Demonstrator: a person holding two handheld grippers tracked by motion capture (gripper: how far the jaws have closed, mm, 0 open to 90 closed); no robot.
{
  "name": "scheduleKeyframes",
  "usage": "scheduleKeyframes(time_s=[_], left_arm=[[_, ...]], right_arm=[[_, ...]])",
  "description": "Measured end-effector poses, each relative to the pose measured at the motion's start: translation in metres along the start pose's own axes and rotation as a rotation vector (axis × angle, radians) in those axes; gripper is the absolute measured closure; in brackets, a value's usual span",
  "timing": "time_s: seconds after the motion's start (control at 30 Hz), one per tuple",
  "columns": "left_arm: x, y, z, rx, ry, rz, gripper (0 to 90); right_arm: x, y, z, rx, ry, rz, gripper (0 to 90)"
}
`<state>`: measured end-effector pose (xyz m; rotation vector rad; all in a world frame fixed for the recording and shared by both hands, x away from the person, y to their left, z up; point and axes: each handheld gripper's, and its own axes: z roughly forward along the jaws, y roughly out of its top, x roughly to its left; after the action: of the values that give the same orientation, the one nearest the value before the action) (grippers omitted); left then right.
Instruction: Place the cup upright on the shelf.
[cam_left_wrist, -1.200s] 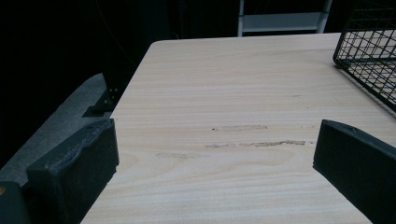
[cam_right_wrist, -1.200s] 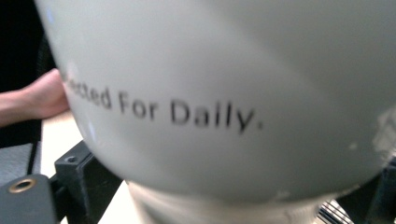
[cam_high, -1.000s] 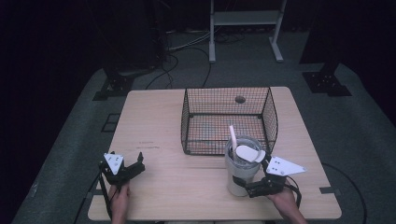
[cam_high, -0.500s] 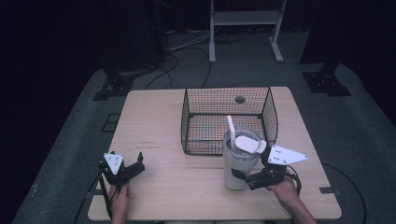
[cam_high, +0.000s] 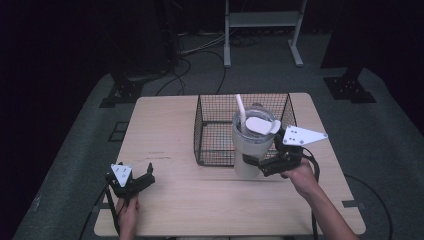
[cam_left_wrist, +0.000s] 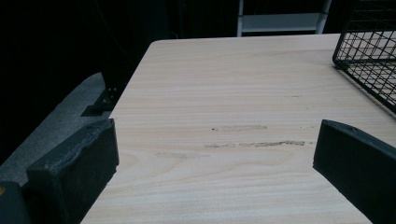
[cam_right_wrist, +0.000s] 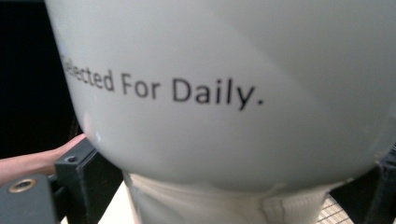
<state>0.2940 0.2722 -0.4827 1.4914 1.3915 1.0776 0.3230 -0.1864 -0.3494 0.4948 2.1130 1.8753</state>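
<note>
Behind the held tumbler (cam_high: 248, 145), wire basket (cam_high: 215, 125).

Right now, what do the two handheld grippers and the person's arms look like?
Both are black two-finger tools. The left gripper and the right gripper each carry a pale three-cornered plate on top, the right one's dotted with small holes. A black cable trails from each. The fingers are blocky, matte black pads. The forearms are bare, with no sleeves in sight.
</note>
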Motion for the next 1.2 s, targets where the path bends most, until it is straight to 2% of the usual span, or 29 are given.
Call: scheduleKeyframes(time_s=[0.2, 0.67, 0.7, 1.03, 1.2], left_arm=[[0.0, 0.0, 0.0, -0.002, -0.001, 0.0, 0.0], [0.001, 0.0, 0.0, -0.004, -0.003, -0.003, 0.0], [0.001, 0.0, 0.0, -0.003, -0.003, -0.004, 0.0], [0.001, 0.0, 0.0, -0.005, -0.007, -0.006, 0.0], [0.001, 0.0, 0.0, -0.005, -0.008, -0.006, 0.0]], right_arm=[[-0.016, 0.017, 0.017, 0.006, 0.009, 0.004, 7.4], [-0.034, 0.036, 0.046, 0.047, 0.019, -0.011, 7.4], [-0.039, 0.04, 0.051, 0.046, 0.017, -0.011, 7.4], [-0.062, 0.046, 0.074, 0.061, 0.002, -0.018, 7.4], [-0.069, 0.046, 0.081, 0.074, -0.001, -0.017, 7.4]])
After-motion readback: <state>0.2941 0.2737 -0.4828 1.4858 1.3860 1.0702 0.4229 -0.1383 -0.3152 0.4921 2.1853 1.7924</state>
